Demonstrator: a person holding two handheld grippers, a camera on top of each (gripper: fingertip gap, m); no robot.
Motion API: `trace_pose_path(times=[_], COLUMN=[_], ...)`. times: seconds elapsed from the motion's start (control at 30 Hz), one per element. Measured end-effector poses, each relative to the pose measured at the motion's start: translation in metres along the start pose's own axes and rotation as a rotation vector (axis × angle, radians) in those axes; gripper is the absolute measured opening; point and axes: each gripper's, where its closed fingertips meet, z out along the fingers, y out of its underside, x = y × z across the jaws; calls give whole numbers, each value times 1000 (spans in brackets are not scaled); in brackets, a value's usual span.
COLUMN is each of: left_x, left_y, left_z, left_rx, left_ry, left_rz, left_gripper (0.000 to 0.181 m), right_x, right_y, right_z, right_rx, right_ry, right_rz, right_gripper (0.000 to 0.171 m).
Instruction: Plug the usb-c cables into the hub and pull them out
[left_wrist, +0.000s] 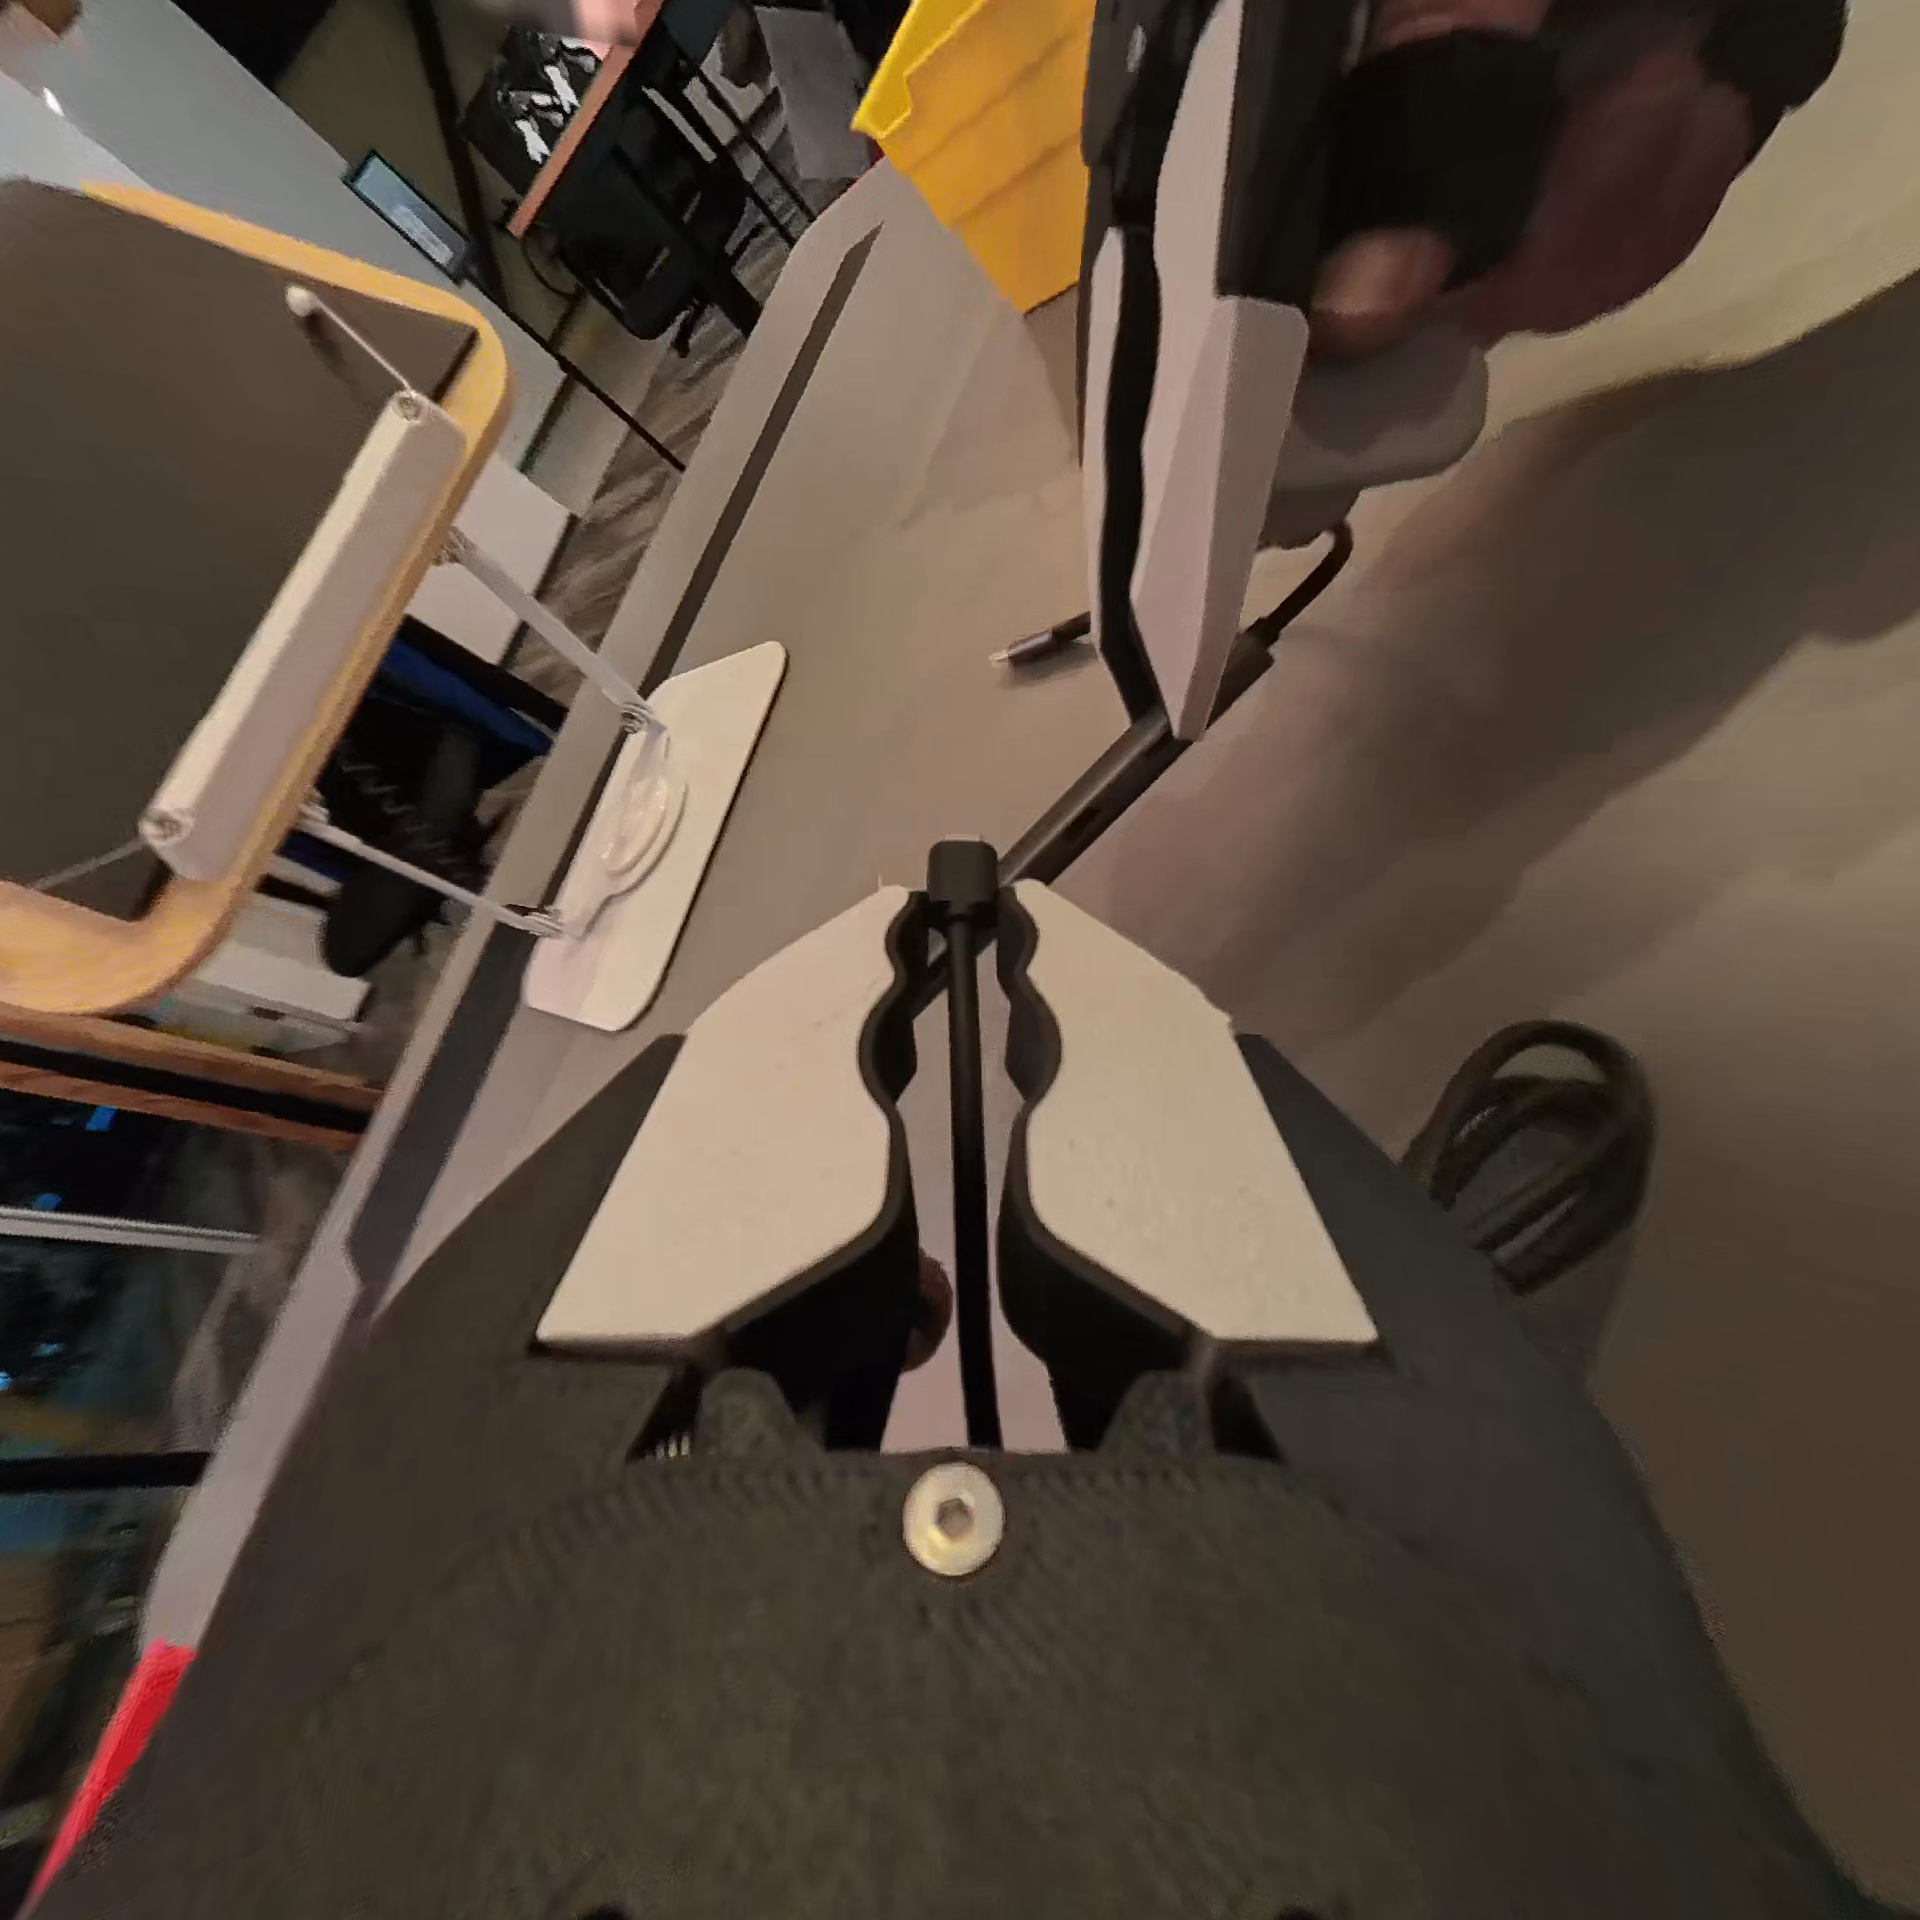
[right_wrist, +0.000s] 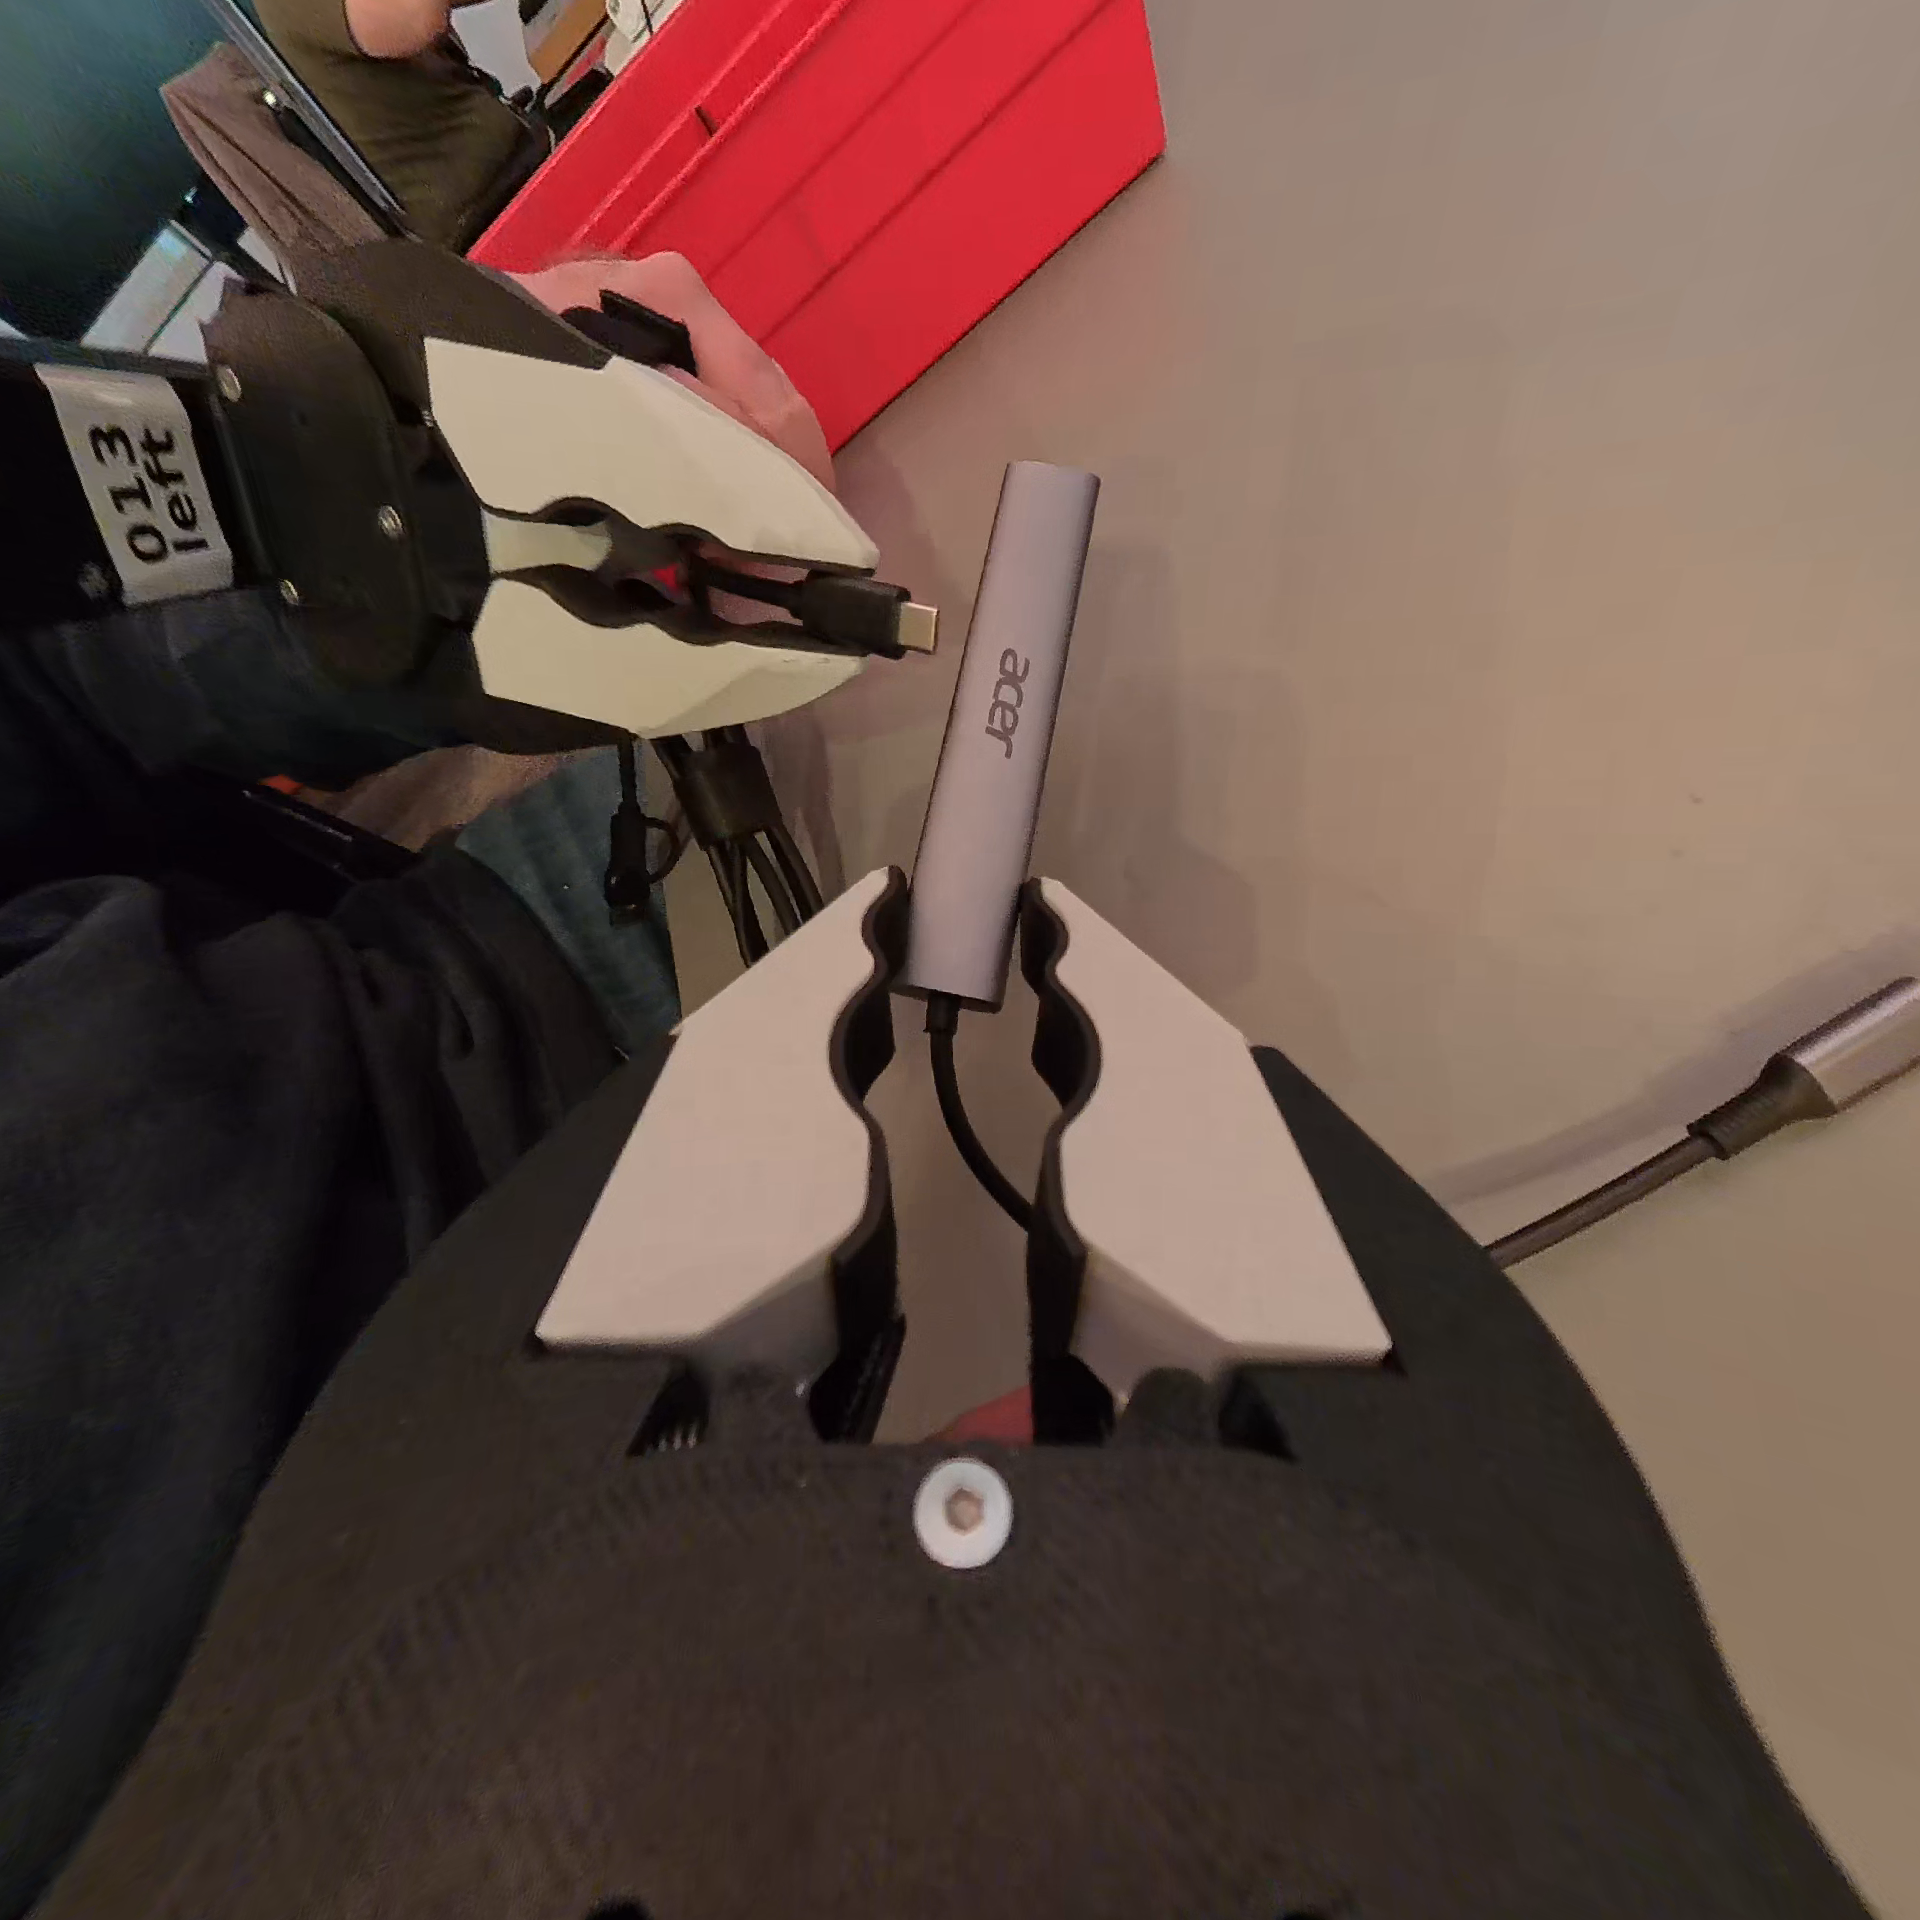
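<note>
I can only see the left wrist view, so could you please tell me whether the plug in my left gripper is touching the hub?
Observer: No. From the right wrist view, the usb-c plug held in the left gripper has its metal tip just short of the side of the hub, with a small gap showing.
Operator: Thank you. Where on the hub is the right gripper holding?
Observer: The right gripper clamps the end where the lead comes out. Most of the body sticks out past the fingertips.
Operator: And where does that lead run?
Observer: The hub's cable curves back between the right fingers.
</note>
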Motion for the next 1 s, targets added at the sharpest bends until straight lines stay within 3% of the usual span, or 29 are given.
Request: trace_pose_path(times=[0.17, 0.7, 0.8, 1.0], left_x=[4, 2, 2, -3], left_y=[4, 18, 22, 23], left_z=[4, 18, 26, 38], left_rx=[-18, -21, -42, -66], left_ry=[-41, -98, -95, -135], left_rz=[103, 160, 202, 316], left_gripper=[12, 14, 23, 16], right_x=[-10, 4, 0, 10], right_y=[-4, -9, -13, -19], right_z=[4, 16, 22, 20], right_rx=[11, 29, 38, 34], right_ry=[-50, 51, 23, 68], right_rz=[8, -8, 7, -15], right_gripper=[19, 19, 19, 19])
